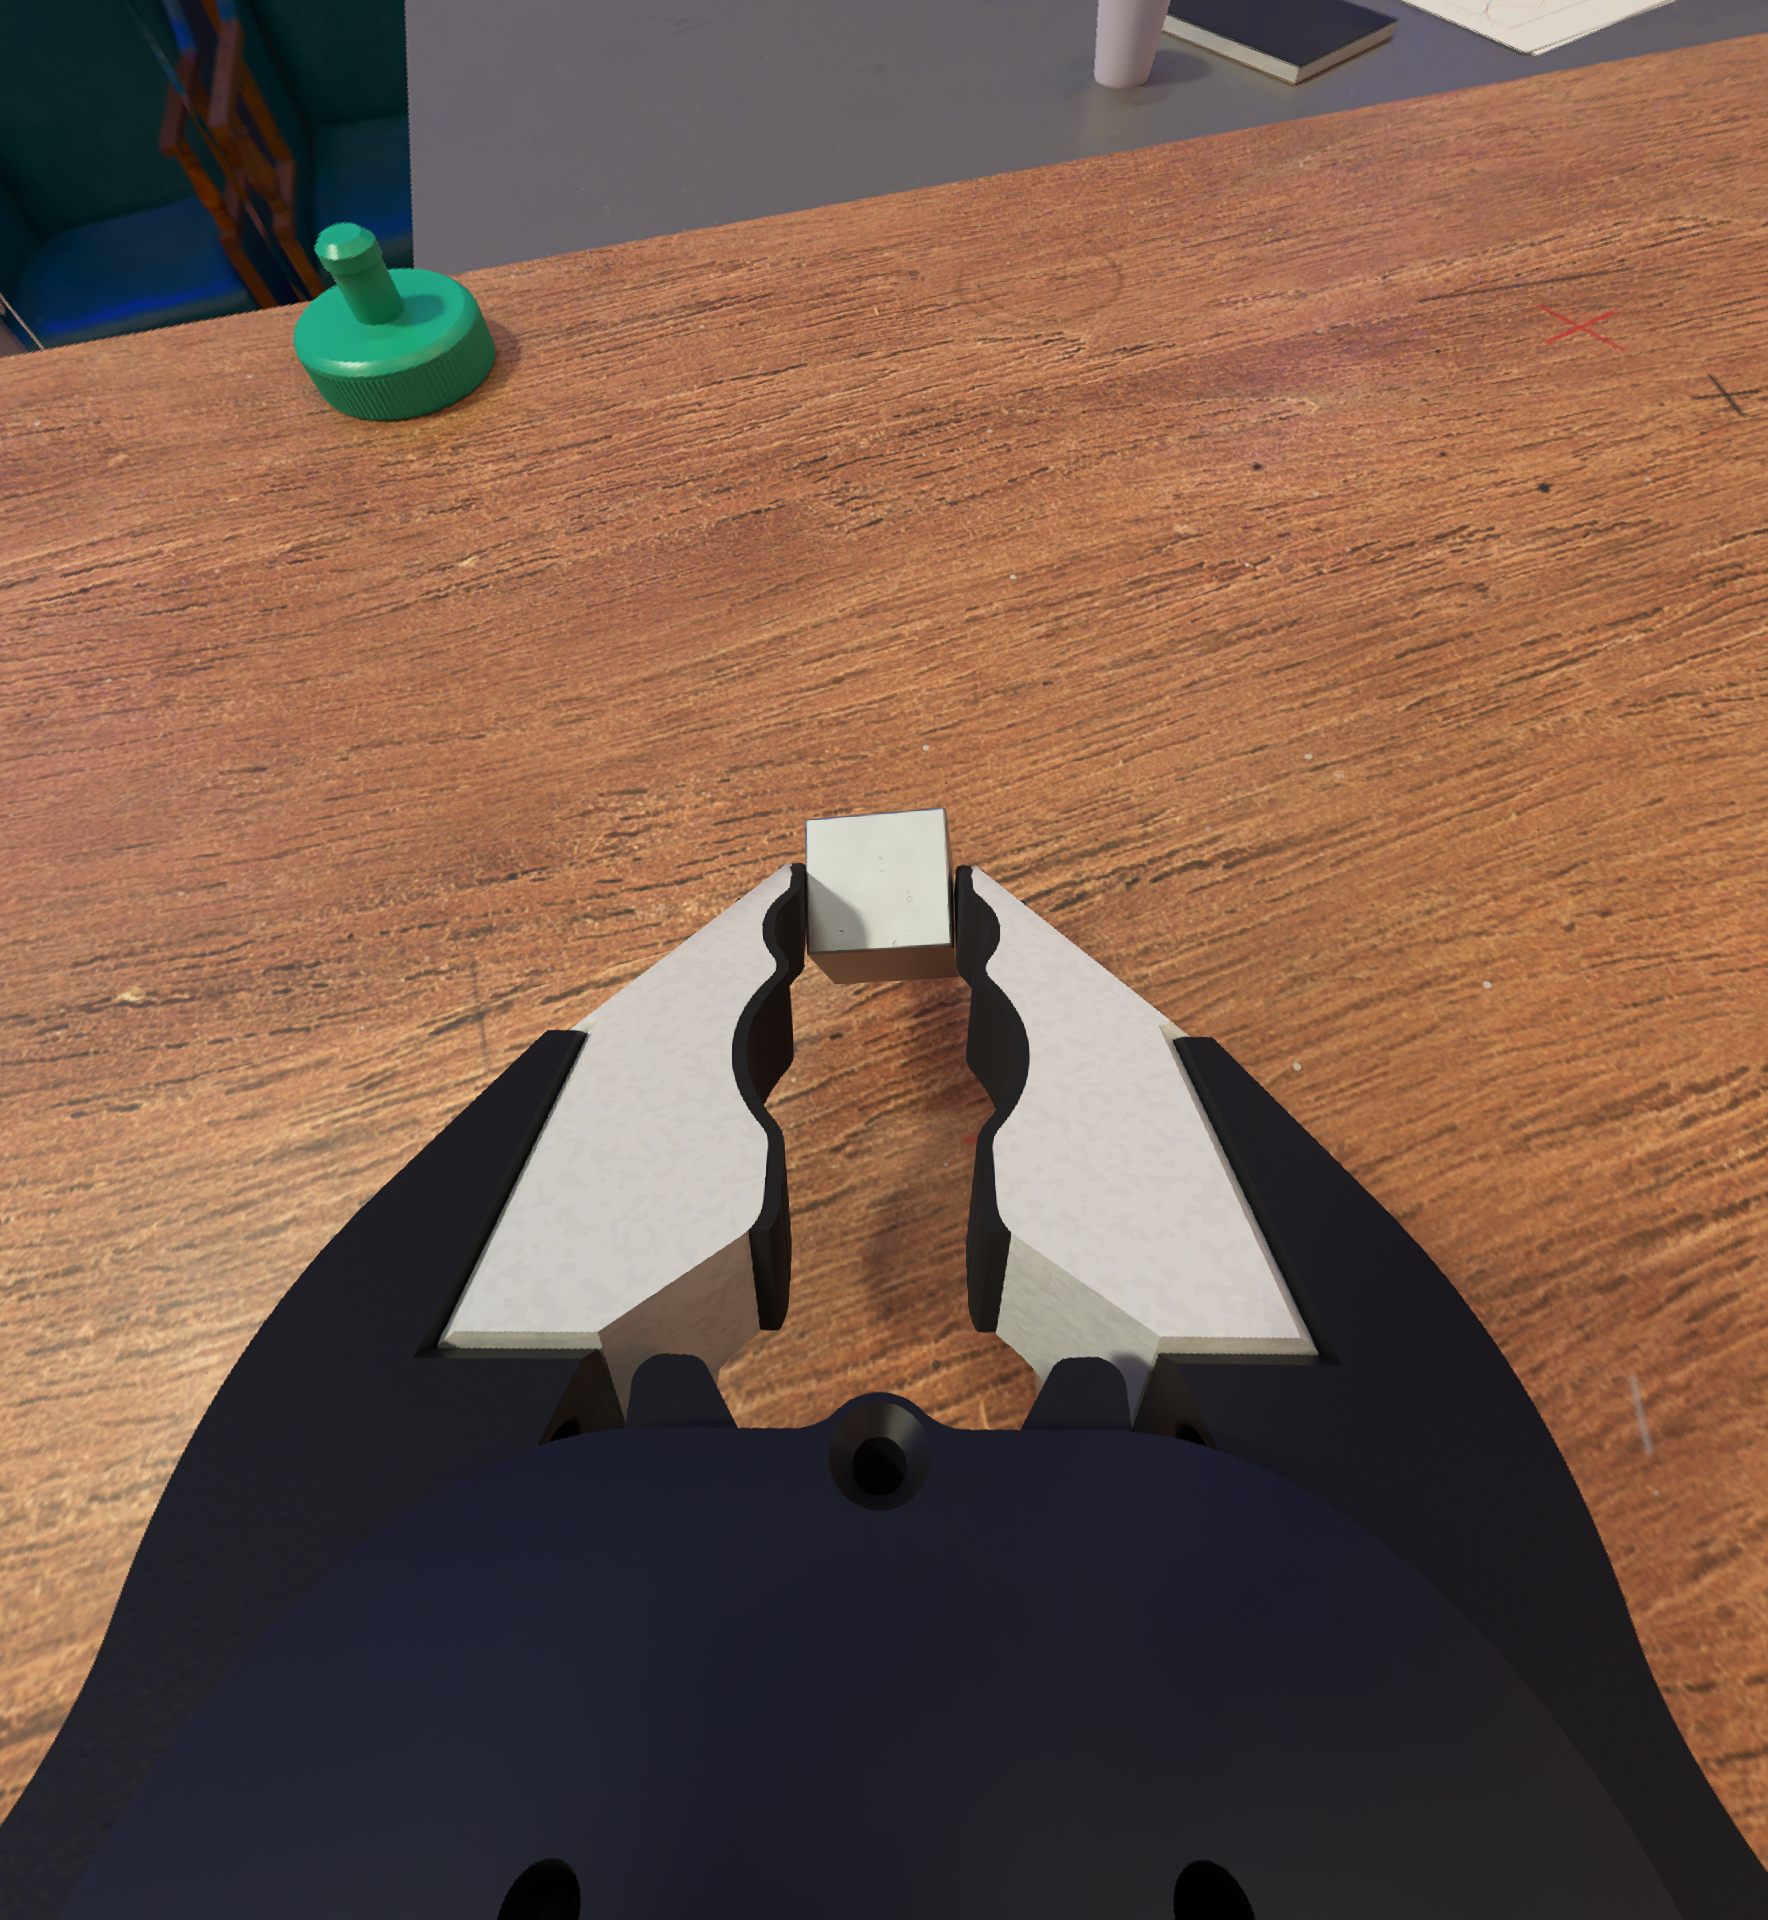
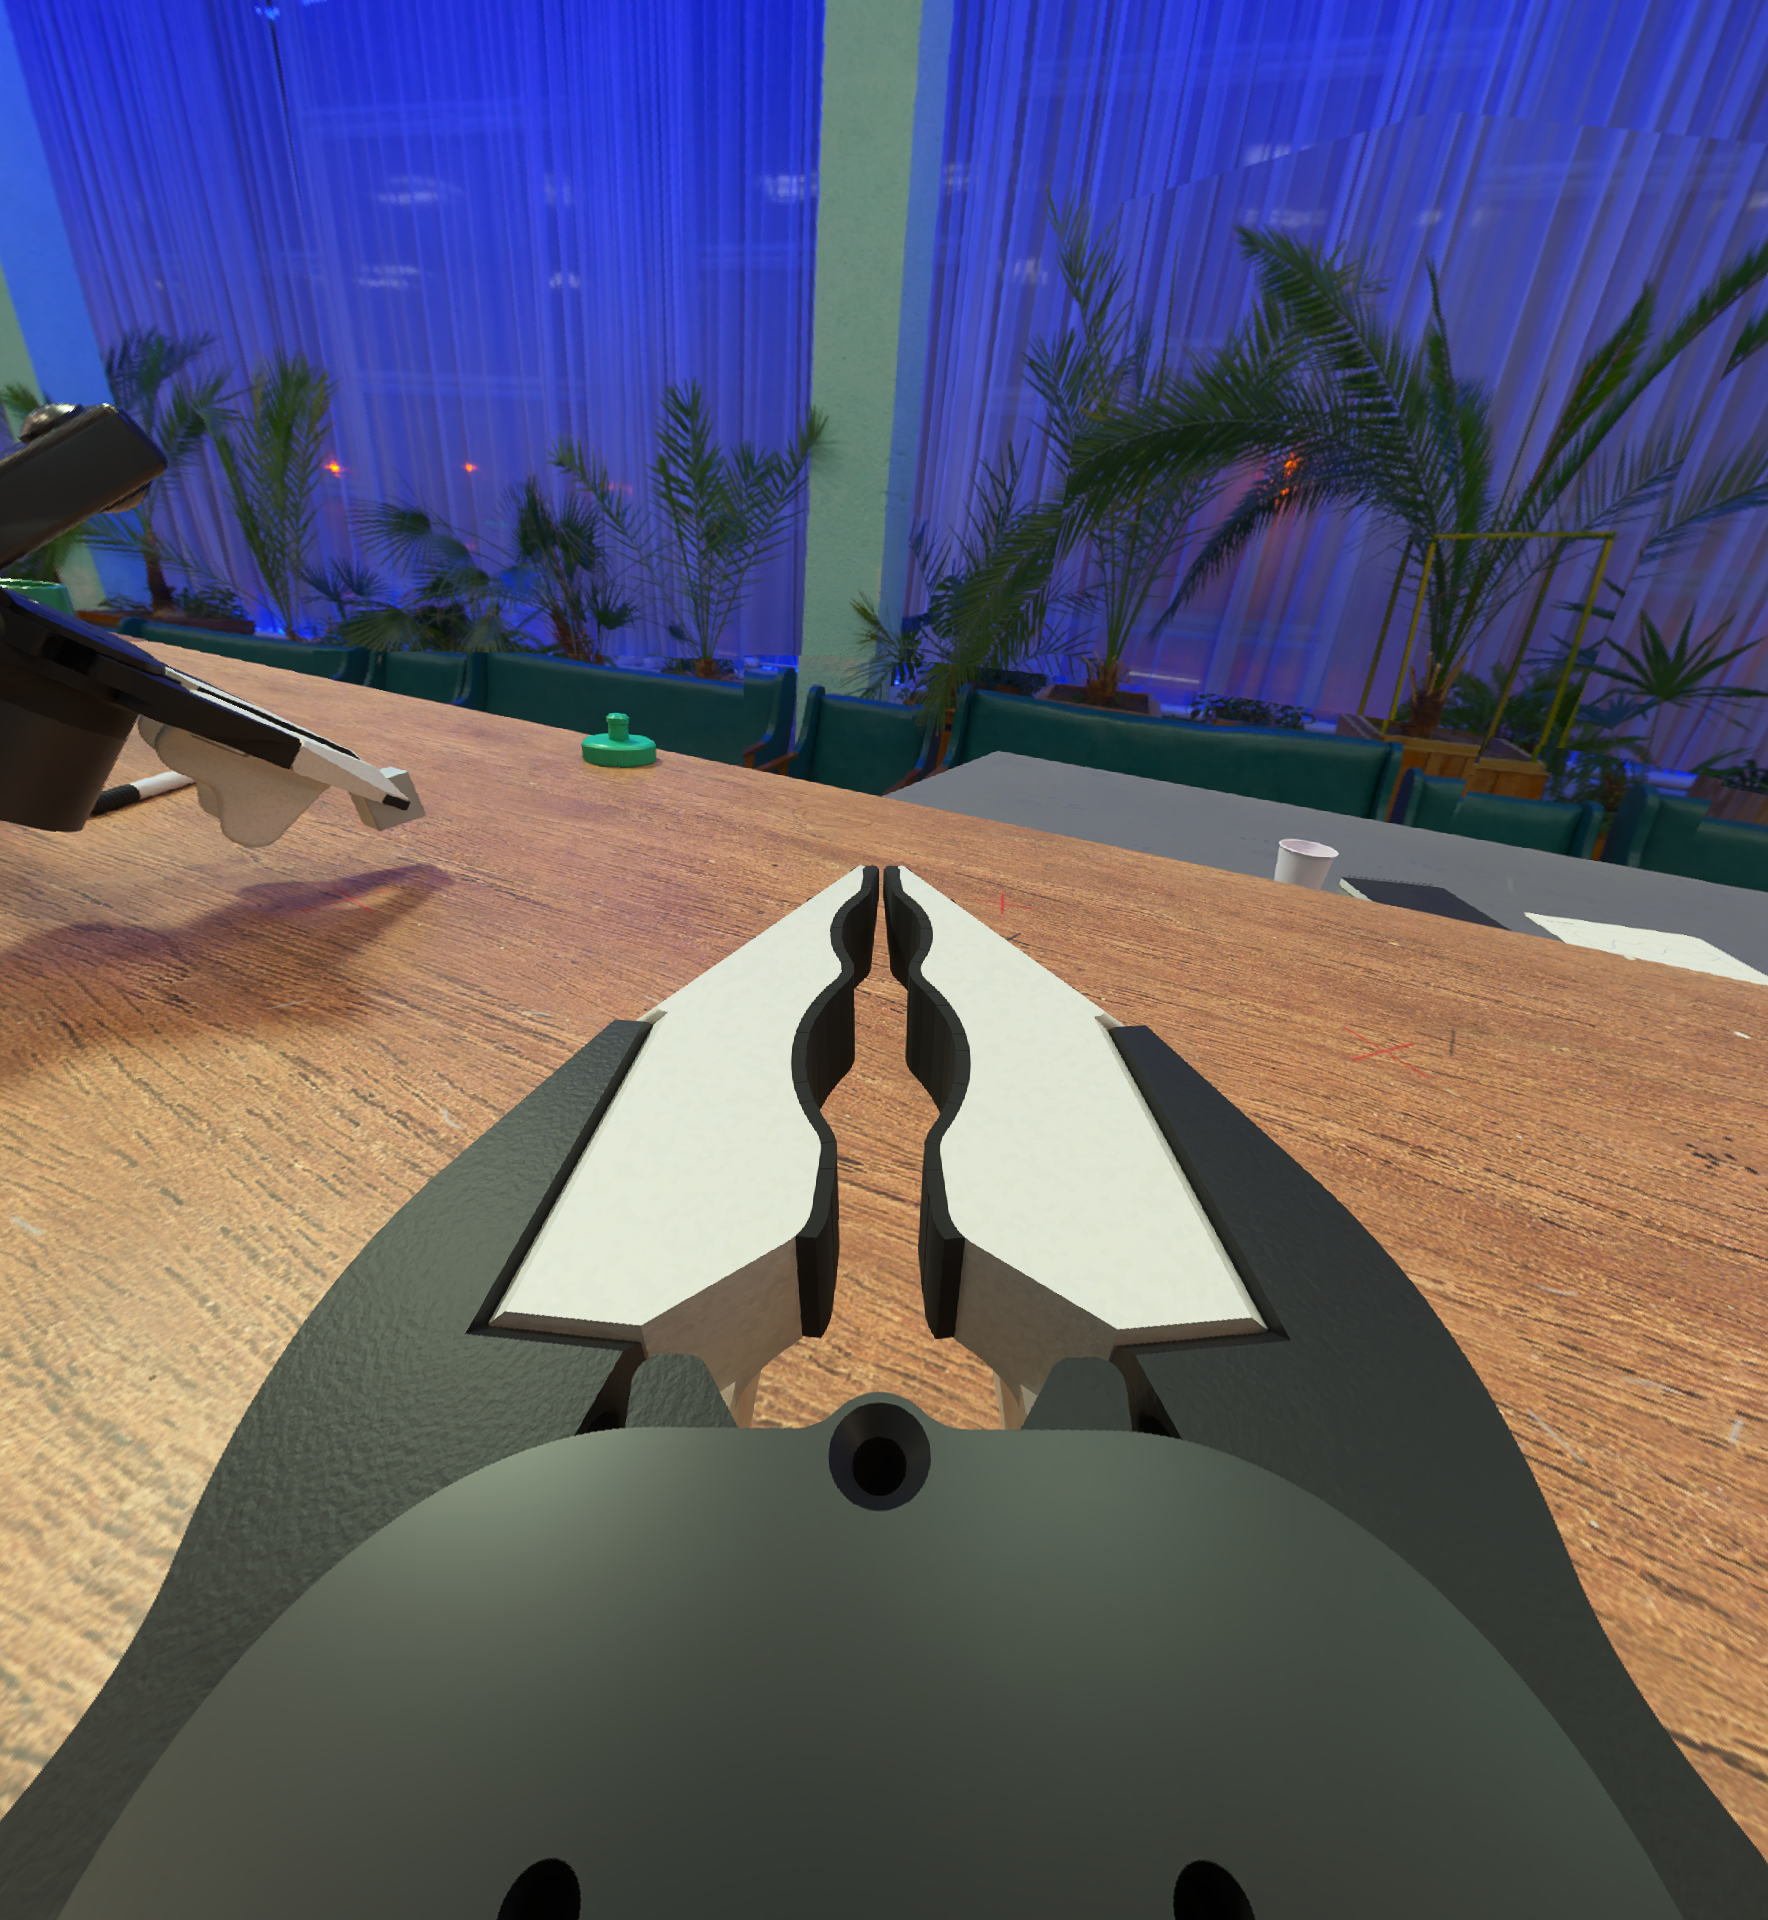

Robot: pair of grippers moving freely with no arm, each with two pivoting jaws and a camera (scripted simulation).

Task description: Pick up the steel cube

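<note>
The steel cube (image 1: 878, 888) is a small shiny grey block held between the tips of my left gripper (image 1: 878, 902), which is shut on it. In the right wrist view the cube (image 2: 394, 796) hangs clearly above the wooden table (image 2: 1275, 1247), with the left gripper's shadow on the wood below it. My right gripper (image 2: 880, 883) is shut and empty, low over the table to the right of the left one.
A green knob-shaped lid (image 1: 394, 330) stands near the table's far edge and also shows in the right wrist view (image 2: 618, 742). A marker (image 2: 137, 794) lies under the left gripper. A grey table (image 2: 1431, 831) beyond holds a white cup (image 2: 1304, 860), a dark notebook and paper.
</note>
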